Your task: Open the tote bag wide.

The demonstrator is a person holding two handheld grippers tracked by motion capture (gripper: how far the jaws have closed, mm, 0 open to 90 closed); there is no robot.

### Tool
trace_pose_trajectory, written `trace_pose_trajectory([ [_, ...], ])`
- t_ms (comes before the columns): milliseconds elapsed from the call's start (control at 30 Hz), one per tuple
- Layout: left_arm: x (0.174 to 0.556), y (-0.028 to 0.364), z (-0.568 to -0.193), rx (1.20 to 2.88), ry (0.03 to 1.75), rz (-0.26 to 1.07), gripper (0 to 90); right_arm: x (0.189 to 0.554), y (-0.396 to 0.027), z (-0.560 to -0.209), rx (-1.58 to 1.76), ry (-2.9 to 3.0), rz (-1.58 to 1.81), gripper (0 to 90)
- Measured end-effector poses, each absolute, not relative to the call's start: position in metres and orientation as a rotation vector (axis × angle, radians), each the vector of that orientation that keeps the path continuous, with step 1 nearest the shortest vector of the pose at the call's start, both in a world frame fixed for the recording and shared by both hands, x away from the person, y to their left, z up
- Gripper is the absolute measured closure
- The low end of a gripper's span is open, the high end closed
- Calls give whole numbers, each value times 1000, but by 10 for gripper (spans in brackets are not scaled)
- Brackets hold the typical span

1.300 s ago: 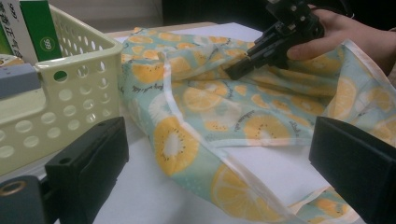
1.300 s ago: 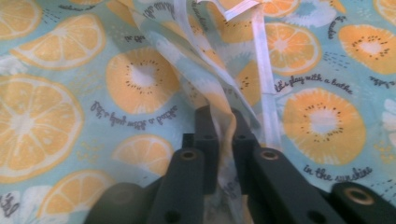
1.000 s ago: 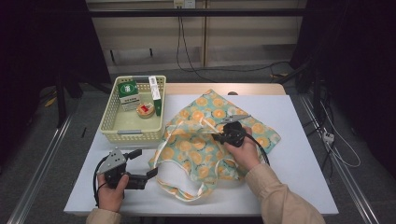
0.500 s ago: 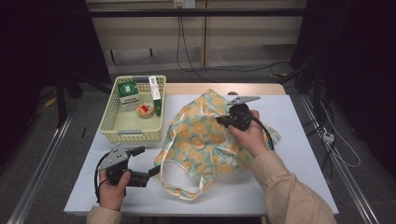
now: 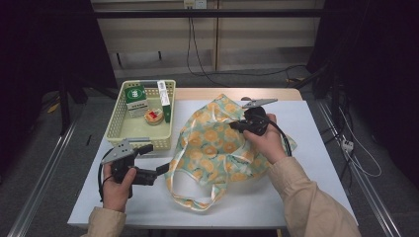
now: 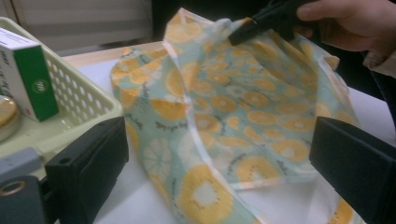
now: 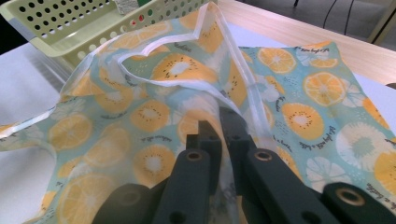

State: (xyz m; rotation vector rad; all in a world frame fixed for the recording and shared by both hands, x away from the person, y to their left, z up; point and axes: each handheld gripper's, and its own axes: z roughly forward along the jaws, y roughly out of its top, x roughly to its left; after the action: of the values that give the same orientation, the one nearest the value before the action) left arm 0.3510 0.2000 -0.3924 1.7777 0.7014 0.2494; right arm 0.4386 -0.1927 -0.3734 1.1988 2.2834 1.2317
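The bag [image 5: 217, 148] — thin cloth printed with orange and kiwi slices on pale green, edged in white — lies on the table [image 5: 316, 163] between our two hands, and part of it is lifted off the surface. Nearest us, its white-trimmed handle loop [image 5: 197, 200] trails flat on the table, just to the right of the left claw [image 5: 150, 165] and a little closer to us. We hold that claw low over the table, aimed right at the bag; its jaws stand wide apart with nothing between them, and in the left gripper view the cloth rises just beyond the two pads [image 6: 88, 163].

Farther on, the right claw [image 5: 237, 124] has its jaws pressed together on a fold of the bag near its upper edge — in the right gripper view the fingertips [image 7: 219, 128] bite into the cloth with no gap between them. From that pinch the fabric hangs down in a tent toward the left claw, while the rest spreads flat on the table beneath and to the right of our right hand [image 5: 267, 140].

Beyond the left claw stands a pale yellow basket [image 5: 116, 131], holding a green-and-white box [image 5: 136, 98], a slim upright box [image 5: 164, 98] and a small round tin [image 5: 154, 117]. The bag's left edge lies just beside the basket's near right corner.
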Motion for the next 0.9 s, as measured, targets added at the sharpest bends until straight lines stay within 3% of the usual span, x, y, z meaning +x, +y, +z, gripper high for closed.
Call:
trace_pose_trajectory([
  [500, 406, 201, -357, 1763, 716, 261, 46, 437, -191, -376, 1182, 2308, 1249, 895],
  [900, 435, 201, -350, 1783, 726, 262, 46, 432, -192, -379, 1186, 2311, 1254, 895],
])
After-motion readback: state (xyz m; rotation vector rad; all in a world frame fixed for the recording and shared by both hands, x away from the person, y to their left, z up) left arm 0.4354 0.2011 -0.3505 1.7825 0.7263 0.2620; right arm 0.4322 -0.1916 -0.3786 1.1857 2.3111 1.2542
